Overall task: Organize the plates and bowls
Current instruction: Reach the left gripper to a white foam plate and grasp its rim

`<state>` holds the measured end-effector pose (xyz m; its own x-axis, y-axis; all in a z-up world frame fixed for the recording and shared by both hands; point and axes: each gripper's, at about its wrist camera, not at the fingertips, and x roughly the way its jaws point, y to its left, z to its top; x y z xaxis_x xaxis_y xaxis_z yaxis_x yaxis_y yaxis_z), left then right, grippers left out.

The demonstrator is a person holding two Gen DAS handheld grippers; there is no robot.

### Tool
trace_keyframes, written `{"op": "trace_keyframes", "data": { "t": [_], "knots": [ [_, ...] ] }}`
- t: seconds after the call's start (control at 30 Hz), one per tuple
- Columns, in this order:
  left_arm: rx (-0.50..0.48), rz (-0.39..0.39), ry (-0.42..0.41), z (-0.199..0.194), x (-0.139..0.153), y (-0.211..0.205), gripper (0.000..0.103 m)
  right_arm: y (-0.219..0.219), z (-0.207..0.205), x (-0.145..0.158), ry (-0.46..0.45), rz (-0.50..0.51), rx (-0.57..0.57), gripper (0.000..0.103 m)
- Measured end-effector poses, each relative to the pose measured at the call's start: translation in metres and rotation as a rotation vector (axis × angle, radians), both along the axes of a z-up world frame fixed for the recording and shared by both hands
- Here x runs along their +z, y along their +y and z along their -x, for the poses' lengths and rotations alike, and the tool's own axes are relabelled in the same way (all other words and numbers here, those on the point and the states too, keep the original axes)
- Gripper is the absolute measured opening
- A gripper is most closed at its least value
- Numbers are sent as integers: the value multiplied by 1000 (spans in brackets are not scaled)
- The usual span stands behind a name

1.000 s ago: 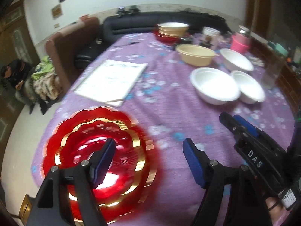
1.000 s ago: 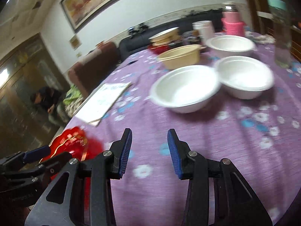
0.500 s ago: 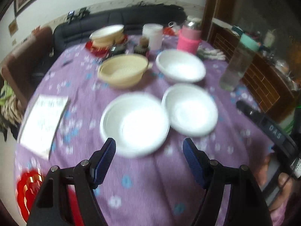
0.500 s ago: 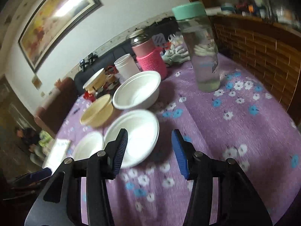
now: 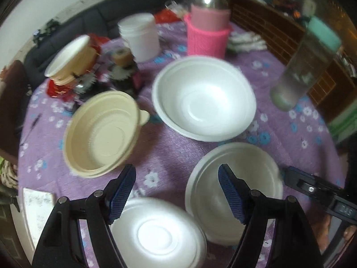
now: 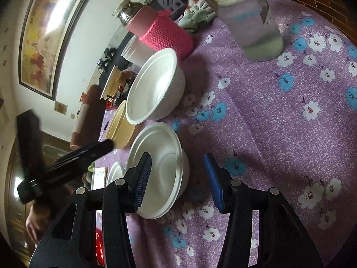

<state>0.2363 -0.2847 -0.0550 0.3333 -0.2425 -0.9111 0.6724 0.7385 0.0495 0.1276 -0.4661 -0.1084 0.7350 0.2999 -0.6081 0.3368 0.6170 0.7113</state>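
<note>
Blurred white bowl (image 5: pixel 156 232) under left tongs (image 5: pixel 176 192).

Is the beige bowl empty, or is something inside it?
Empty. In the left wrist view the beige bowl shows its bare ribbed inside and flat bottom, with nothing in it.

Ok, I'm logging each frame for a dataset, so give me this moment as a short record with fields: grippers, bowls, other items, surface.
left gripper: open, empty, above the bowls
right gripper: open, empty, straddling the near rim of a white bowl
white bowls: three, upright; far one, nearest one
beige bowl: upright, left of the far white one
other items: pink-sleeved jar, clear bottle, white tub
surface: purple flowered tablecloth
</note>
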Motion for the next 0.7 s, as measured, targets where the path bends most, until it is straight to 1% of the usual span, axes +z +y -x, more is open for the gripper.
{"op": "trace_keyframes", "data": {
  "t": [0.07,0.17,0.23,0.33,0.47,0.5,0.53,0.57,0.6,0.63,0.67,0.7],
  "knots": [
    [-10,-2,14,-3,-8,-2,76,1,-2,-5,8,-24,22,48],
    [-36,18,49,-3,-15,-6,76,3,-5,-8,20,-47,39,49],
    [-59,10,62,0,-19,-10,76,3,-5,-10,22,-50,41,49],
    [-100,-20,60,7,-24,-18,76,4,-3,-10,18,-60,39,49],
    [-110,-31,104,5,-32,-23,75,5,-3,-13,25,-75,47,49],
    [-112,-35,108,5,-34,-23,70,6,-3,-14,26,-81,50,49],
    [-113,-44,112,5,-35,-24,63,6,-5,-15,27,-83,53,49],
    [-110,-56,119,4,-38,-25,59,6,-7,-16,29,-84,55,49],
    [-104,-62,129,3,-40,-25,51,6,-7,-17,30,-87,56,49],
    [-96,-61,144,1,-42,-24,44,6,-7,-18,29,-93,54,49],
    [-84,-58,167,-2,-45,-23,40,5,-6,-19,29,-95,47,49],
    [-79,-54,178,-3,-47,-21,34,5,-7,-20,30,-92,45,49]
  ]
}}
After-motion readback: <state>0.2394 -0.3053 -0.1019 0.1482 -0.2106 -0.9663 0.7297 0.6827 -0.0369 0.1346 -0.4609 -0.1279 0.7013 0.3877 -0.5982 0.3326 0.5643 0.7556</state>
